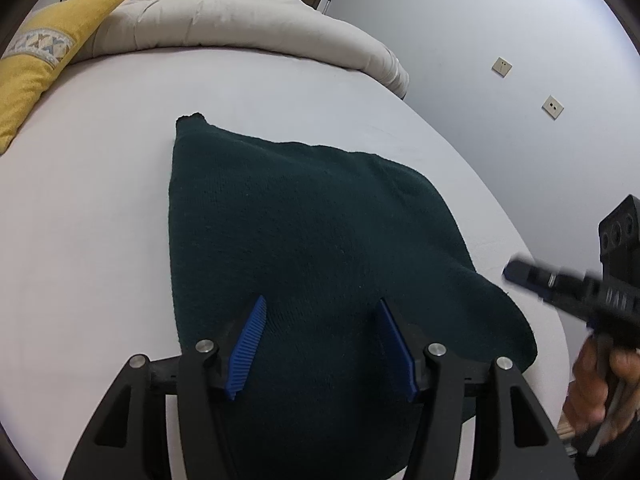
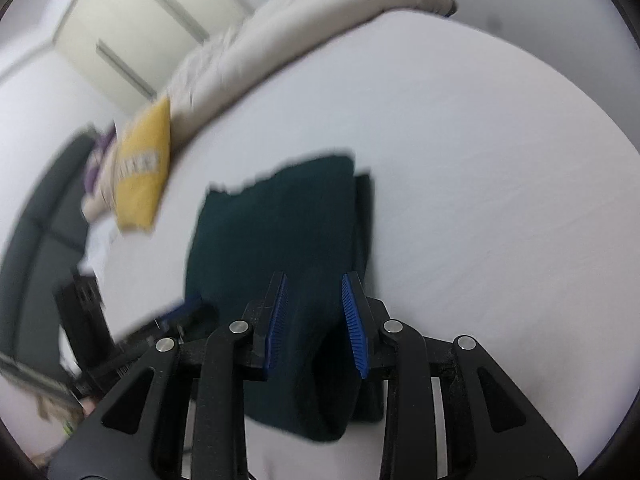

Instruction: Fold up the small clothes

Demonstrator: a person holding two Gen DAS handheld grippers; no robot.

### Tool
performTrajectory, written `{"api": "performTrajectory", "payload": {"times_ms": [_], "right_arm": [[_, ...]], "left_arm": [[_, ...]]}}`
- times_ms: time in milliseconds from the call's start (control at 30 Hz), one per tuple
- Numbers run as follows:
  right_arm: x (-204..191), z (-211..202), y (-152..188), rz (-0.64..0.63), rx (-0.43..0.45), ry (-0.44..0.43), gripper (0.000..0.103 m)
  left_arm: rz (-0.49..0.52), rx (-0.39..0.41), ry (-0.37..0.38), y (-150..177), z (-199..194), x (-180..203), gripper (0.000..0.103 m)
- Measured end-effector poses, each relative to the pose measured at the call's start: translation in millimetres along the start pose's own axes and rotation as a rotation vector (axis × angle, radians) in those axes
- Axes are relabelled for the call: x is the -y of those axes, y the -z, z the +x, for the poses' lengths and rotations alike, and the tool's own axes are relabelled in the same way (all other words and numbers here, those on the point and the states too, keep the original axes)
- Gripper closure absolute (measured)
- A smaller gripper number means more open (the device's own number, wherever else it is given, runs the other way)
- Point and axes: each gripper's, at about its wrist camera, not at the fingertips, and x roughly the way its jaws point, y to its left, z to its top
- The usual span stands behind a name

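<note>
A dark green knitted garment [image 1: 304,248] lies folded on the white bed sheet [image 1: 100,208]. My left gripper [image 1: 322,304] is open above its near edge, blue pads apart, holding nothing. My right gripper [image 2: 314,284] is open over the garment's [image 2: 280,232] near right end, holding nothing. The right wrist view is motion-blurred. The right gripper also shows in the left wrist view [image 1: 516,270] at the right edge, held by a hand, off the garment's right side.
A yellow cushion [image 1: 40,68] lies at the far left of the bed. A rolled beige duvet [image 1: 248,20] runs along the far side. The bed's right edge meets a grey wall with two sockets [image 1: 552,106]. A dark sofa [image 2: 36,240] stands at left in the right wrist view.
</note>
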Motion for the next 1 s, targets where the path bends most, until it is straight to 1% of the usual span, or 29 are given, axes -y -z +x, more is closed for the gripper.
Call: {"api": "performTrajectory", "payload": {"times_ms": [33,100,133,167,200,233,333,367,433,500,567,667,767,800,833,867,900,933,1000], "right_arm": [[-10,9,1,-0.002,-0.028,0.012,0.075],[-12,18,17,-0.024,-0.063,0.057,0.077],[-8,20,26,-0.03,-0.069,0.072,0.084],[-1,21,33,-0.017,-0.075,0.061,0.091],[10,21,38,0.028,-0.08,0.035,0.097],[23,19,43,0.088,-0.079,-0.005,0.099],[53,14,57,0.218,-0.063,-0.121,0.099],[58,11,62,0.241,-0.058,-0.14,0.099],[65,10,71,0.248,-0.044,-0.147,0.1],[70,25,74,0.264,-0.039,-0.163,0.102],[83,33,77,0.329,-0.031,-0.209,0.103],[77,28,77,0.296,-0.033,-0.185,0.103],[72,22,78,0.294,-0.056,-0.195,0.1],[65,14,78,0.279,-0.06,-0.155,0.095],[57,7,75,0.258,-0.055,-0.08,0.085],[49,-1,73,0.236,-0.038,-0.018,0.084],[47,-10,67,0.214,-0.016,0.002,0.084],[33,-19,61,0.17,0.023,-0.008,0.084],[12,-22,48,0.109,0.048,-0.019,0.084]], "left_arm": [[0.008,-0.002,-0.005,0,0,1,0.042],[0.009,-0.004,-0.005,0,0,1,0.042],[0.008,-0.005,-0.001,0,0,0,0.042],[0.007,-0.005,0.0,0,0,-1,0.042],[0.008,-0.005,0.0,0,0,-1,0.042],[0.011,-0.005,0.001,0,0,-1,0.042],[0.009,-0.003,0.008,1,-1,-2,0.042],[0.008,-0.004,0.012,1,-1,-4,0.042],[0.014,-0.005,0.018,1,0,-5,0.042],[0.027,-0.005,0.015,2,1,-5,0.042],[0.04,-0.005,0.012,3,2,-5,0.042],[0.029,-0.007,0.026,2,0,-8,0.042],[0.014,0.002,0.035,2,-7,-9,0.042],[0.016,0.005,0.033,2,-9,-9,0.042],[0.018,0.007,0.03,3,-9,-9,0.042],[0.015,0.005,0.031,3,-8,-10,0.042],[0.013,0.005,0.029,3,-7,-10,0.042],[0.011,0.007,0.028,3,-6,-9,0.042],[0.022,0.011,0.016,5,-4,-6,0.042]]}}
